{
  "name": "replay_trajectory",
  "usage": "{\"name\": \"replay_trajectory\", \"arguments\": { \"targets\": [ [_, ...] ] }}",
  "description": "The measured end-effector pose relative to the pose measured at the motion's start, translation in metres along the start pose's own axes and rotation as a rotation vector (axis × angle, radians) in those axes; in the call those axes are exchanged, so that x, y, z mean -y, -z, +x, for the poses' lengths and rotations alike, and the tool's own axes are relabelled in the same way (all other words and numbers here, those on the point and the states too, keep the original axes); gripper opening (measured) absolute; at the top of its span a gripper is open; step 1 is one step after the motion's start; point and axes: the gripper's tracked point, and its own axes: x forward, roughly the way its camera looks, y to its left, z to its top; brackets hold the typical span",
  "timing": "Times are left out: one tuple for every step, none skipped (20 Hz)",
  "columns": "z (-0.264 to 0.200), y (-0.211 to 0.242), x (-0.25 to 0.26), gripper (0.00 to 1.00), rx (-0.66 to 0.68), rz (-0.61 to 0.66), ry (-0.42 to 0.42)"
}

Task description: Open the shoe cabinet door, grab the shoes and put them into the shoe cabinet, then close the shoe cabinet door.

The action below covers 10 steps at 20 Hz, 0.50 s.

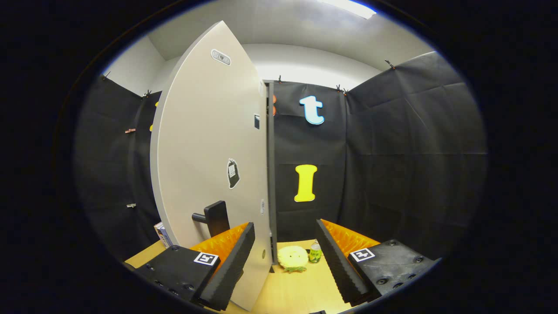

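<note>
cabinet door (209,144): large pale panel, swung well out from its frame, free edge coming between the fingers and lying closer to the left one. taken as landmark for the rest.

dark frame edge (270,174): upright strip just right of the door, so the door stands ajar or open; cannot tell how wide, and the inside of the cabinet is hidden behind the door.

bench (301,288): light wood, runs under the door's lower edge and on to the right of it.

gripper (285,261): fingers spread wide, nothing held. the left finger (229,266) sits at the door's lower edge, overlapping it; cannot tell whether it touches. the right finger is well clear to the right of the door.

door handle (213,218): dark block with a bar, low on the door face, just above the left finger.

yellow round thing (293,258): on the bench just right of the door's bottom edge, beyond the fingers. could be a slipper or a soft toy; too small to tell.

small green bottle (315,253): just right of the yellow thing.

progress, judged: door-opening step under way or done. shoes not yet picked up, nothing stowed, door closing still to come.
</note>
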Motion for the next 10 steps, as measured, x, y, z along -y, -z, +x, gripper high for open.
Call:
{"name": "replay_trajectory", "arguments": {
  "targets": [
    [0.004, 0.003, -0.017, 0.94, -0.003, 0.002, -0.017],
    [0.008, 0.004, -0.034, 0.94, -0.006, -0.001, -0.032],
    [0.013, 0.005, -0.05, 0.94, -0.005, -0.004, -0.048],
    [0.019, 0.005, -0.067, 0.94, -0.001, -0.008, -0.064],
    [0.025, 0.007, -0.083, 0.94, -0.001, -0.012, -0.078],
    [0.033, 0.01, -0.101, 0.94, -0.005, -0.014, -0.098],
    [0.041, 0.015, -0.121, 0.95, -0.012, -0.014, -0.124],
    [0.049, 0.019, -0.137, 0.96, -0.022, -0.016, -0.142],
    [0.057, 0.023, -0.151, 0.96, -0.029, -0.02, -0.153],
    [0.062, 0.024, -0.163, 0.96, -0.031, -0.021, -0.165]
  ]
}}
